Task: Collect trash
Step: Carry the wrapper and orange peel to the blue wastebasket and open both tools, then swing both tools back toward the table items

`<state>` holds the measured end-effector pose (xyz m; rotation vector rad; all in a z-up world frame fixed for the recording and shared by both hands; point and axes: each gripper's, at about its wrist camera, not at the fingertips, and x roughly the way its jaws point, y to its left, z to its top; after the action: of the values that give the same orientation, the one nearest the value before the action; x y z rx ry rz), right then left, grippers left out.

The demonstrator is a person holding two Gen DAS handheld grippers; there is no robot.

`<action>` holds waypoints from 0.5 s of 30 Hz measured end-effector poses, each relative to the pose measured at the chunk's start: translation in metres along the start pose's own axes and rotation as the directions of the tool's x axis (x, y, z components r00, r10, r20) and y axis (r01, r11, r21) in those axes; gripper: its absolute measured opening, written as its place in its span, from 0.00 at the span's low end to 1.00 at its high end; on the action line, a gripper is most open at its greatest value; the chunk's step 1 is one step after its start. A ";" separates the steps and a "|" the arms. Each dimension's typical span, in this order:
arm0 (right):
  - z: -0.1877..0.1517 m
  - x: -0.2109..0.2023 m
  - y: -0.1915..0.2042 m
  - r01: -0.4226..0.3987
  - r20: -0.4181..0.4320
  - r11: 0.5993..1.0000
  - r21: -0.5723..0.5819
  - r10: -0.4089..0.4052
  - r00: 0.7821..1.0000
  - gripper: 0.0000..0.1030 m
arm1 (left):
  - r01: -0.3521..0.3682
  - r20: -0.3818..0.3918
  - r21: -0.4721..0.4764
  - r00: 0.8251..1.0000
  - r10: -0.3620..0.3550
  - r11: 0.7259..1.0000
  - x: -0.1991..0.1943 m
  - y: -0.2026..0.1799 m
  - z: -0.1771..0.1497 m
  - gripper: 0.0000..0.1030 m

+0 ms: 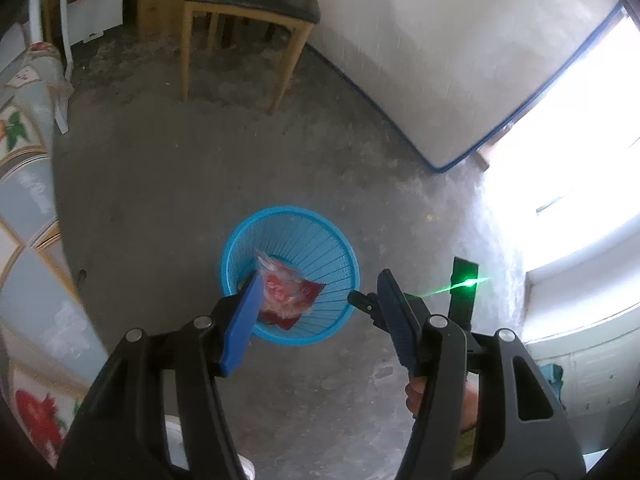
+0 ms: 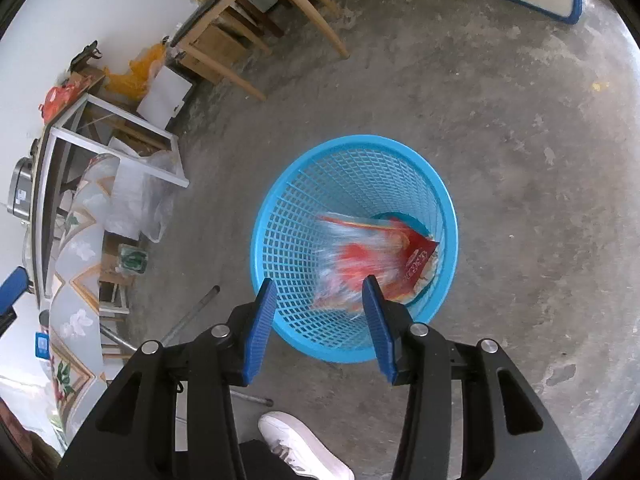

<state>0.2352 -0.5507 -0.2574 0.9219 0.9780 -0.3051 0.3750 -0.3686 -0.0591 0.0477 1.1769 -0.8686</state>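
Hanging over a blue basket (image 1: 290, 276), left claw (image 1: 320, 304) with blue pads (image 1: 240, 328) spread well apart, nothing between them, nothing gripped. Pointing steeply down at the floor (image 1: 168, 200). Just past the left pad, inside the basket: a clear wrapper (image 1: 280, 288) over red trash (image 1: 308, 290), touching no pad.

Poking in beside the left claw's right pad, a dark fingertip of the right claw (image 1: 362, 300), with a hand (image 1: 416, 396) behind it.

Hovering above the same basket (image 2: 450, 216), right claw (image 2: 320, 300) with pads (image 2: 262, 320) parted, gripping nothing. Between and beyond them, a blurred clear-and-red wrapper (image 2: 348, 268) inside the mesh, free of the pads; whether falling or resting, cannot tell. Beside it, lying against the basket wall, a red packet (image 2: 418, 256) with print.

Standing farther out on bare concrete (image 2: 520, 100): a wooden chair (image 1: 256, 8) with dark seat, a white mattress (image 1: 440, 60) with blue edging leaned upright. At left, a patterned cloth (image 1: 24, 184). Below the right claw, a white shoe (image 2: 300, 448).
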 end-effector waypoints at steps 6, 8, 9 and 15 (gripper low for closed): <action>-0.018 -0.029 0.009 -0.008 0.023 0.999 -0.037 0.009 1.000 0.43 | 0.002 0.087 0.022 0.996 -0.004 1.000 -0.064 0.005 -0.023 0.59; -0.025 -0.039 0.013 -0.005 0.030 0.998 -0.056 0.006 1.000 0.43 | 0.014 0.115 0.021 0.993 -0.017 1.000 -0.089 0.006 -0.038 0.61; -0.031 -0.046 0.017 -0.009 0.034 0.998 -0.067 0.011 0.999 0.43 | 0.018 0.131 0.023 0.991 -0.021 1.000 -0.103 0.006 -0.047 0.64; -0.063 -0.084 0.046 -0.047 0.049 0.987 -0.154 0.056 0.997 0.53 | 0.046 0.232 0.006 0.972 -0.046 0.999 -0.165 0.007 -0.106 0.74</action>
<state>0.1798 -0.4874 -0.1791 0.7940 0.9145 -0.2064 0.2784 -0.2214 0.0278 -0.0797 0.9615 -0.8895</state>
